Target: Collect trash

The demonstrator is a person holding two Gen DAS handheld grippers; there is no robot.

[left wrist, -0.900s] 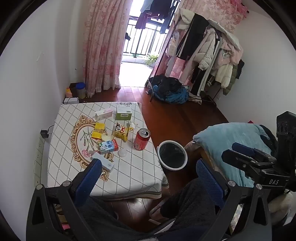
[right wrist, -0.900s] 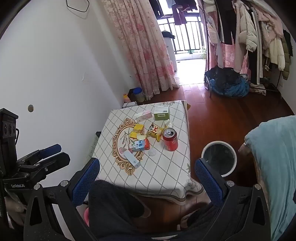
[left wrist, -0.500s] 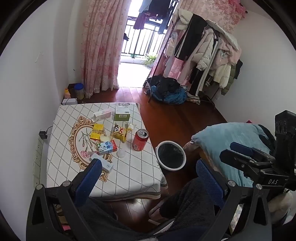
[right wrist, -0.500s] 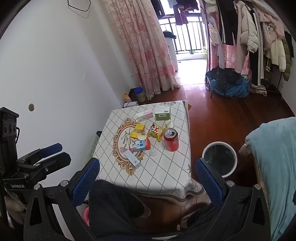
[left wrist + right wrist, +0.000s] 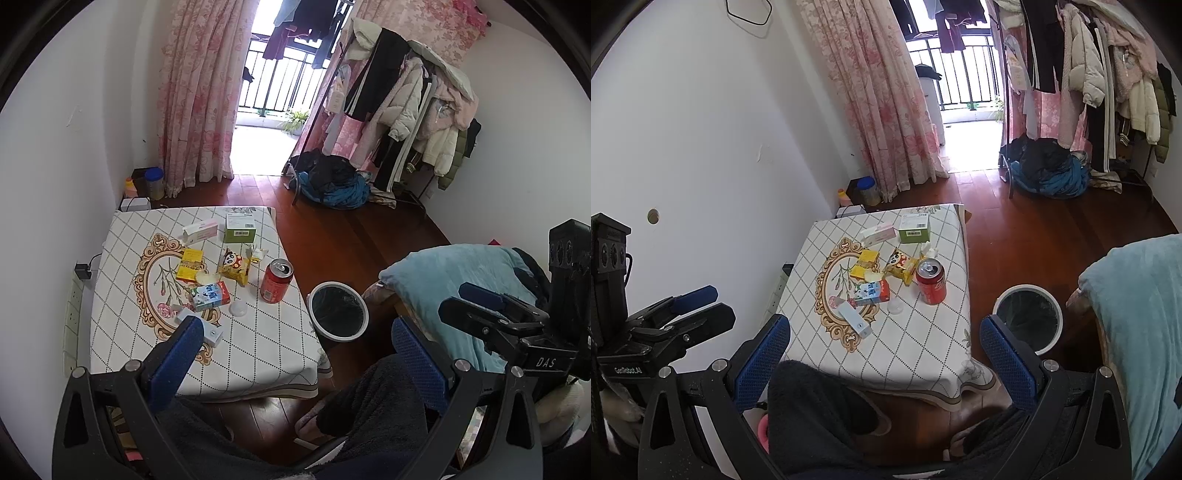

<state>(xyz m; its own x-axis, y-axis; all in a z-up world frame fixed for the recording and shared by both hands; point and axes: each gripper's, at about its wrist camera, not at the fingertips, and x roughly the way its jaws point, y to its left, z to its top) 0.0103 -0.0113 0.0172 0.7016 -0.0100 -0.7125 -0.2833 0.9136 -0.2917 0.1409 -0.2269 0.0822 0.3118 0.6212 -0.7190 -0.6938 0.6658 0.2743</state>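
Left wrist: my left gripper (image 5: 295, 350) is wide open w/ nothing in it, red can (image 5: 276, 280) upright on table (image 5: 258, 350), bin (image 5: 338, 311) beside. Right wrist: right gripper (image 5: 884, 356) also fully open & empty, can near table's edge.

Cloth, card, metal and polished wood lie in front of you.
Your table (image 5: 258, 354) wears a matt quilted cloth; the red can (image 5: 276, 280) at centre frame is glossy metal, the green box (image 5: 240, 229) matt card, the snack packet (image 5: 235, 266) shiny foil. At right, the floor (image 5: 354, 236) is glossy wood, the bin (image 5: 338, 309) smooth white plastic, the blue blanket (image 5: 454, 273) soft fleece.
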